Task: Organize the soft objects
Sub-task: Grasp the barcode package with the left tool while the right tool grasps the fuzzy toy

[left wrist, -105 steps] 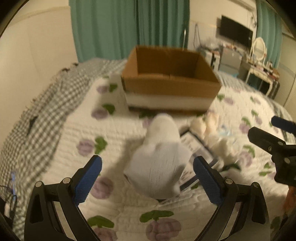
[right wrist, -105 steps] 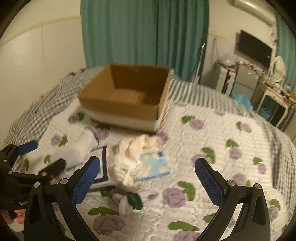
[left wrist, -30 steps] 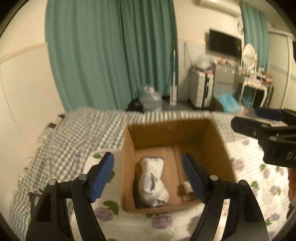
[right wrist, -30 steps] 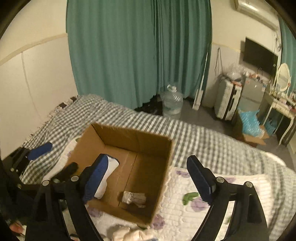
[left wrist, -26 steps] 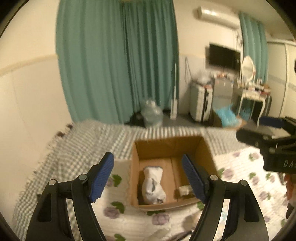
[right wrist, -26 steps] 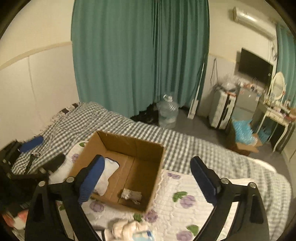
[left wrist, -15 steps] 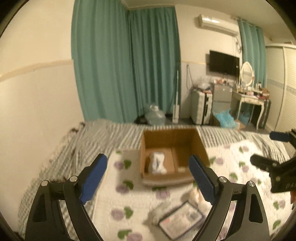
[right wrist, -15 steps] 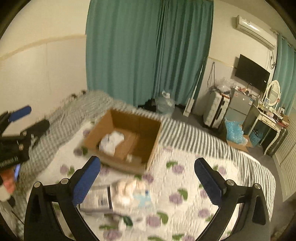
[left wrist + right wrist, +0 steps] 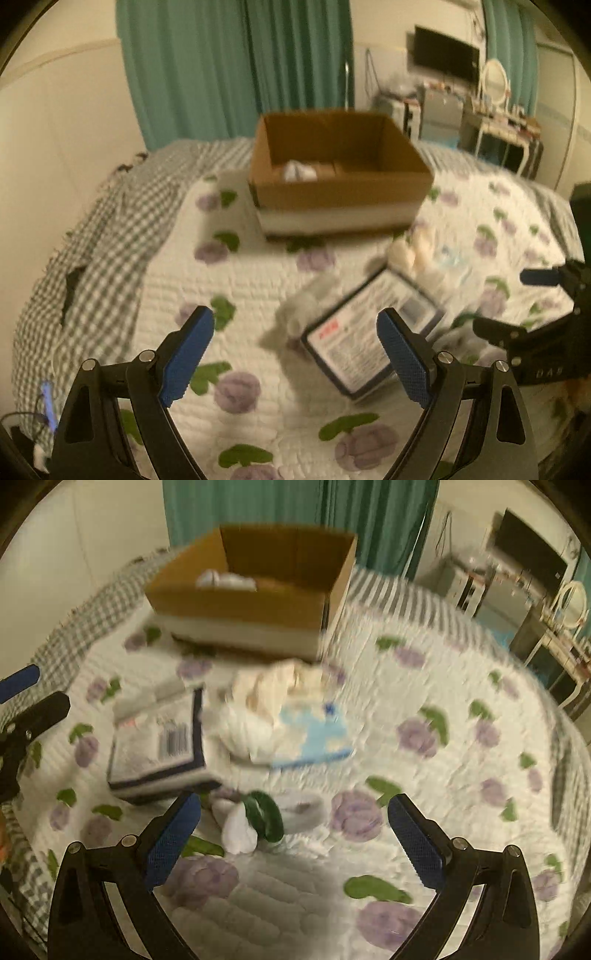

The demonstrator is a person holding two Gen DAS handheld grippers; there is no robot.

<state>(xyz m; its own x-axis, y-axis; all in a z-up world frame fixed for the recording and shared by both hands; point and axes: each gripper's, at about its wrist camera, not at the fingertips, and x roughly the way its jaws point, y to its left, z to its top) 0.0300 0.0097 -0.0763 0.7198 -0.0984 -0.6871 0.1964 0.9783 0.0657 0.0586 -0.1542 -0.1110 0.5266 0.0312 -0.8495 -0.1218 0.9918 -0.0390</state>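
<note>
Left wrist view: the left gripper [image 9: 293, 350] hangs above the quilt [image 9: 229, 266] with its blue-padded fingers [image 9: 186, 354] spread wide and nothing between them. Past its tips a pale sock [image 9: 295, 314] lies on the quilt, touching the near-left edge of a flat packet [image 9: 373, 332] with a dark border and printed label. Beyond the packet sits a heap of cream cloth [image 9: 417, 254], and farther back the box [image 9: 340, 184] stands on the quilt with a white sock [image 9: 299, 171] lying inside it at the left. The right gripper [image 9: 532, 306] shows at the right edge, apart from the packet.

Right wrist view: the right gripper [image 9: 293, 838] is likewise wide open and holds nothing; its fingers [image 9: 171, 836] touch no object. Just ahead, between the tips, lies a small white bundle [image 9: 240, 827] with a green band [image 9: 264, 814] around it, beside a low white cloth [image 9: 303, 808]. Farther on are the packet [image 9: 159, 746] at the left, the cream cloth [image 9: 266, 698] heaped in the middle with a light-blue cloth [image 9: 317, 734] against its right side, and the box [image 9: 251, 590] behind, the white sock [image 9: 225, 579] visible over its near wall. The left gripper [image 9: 26, 698] shows at the left edge. Both views are blurred.
</note>
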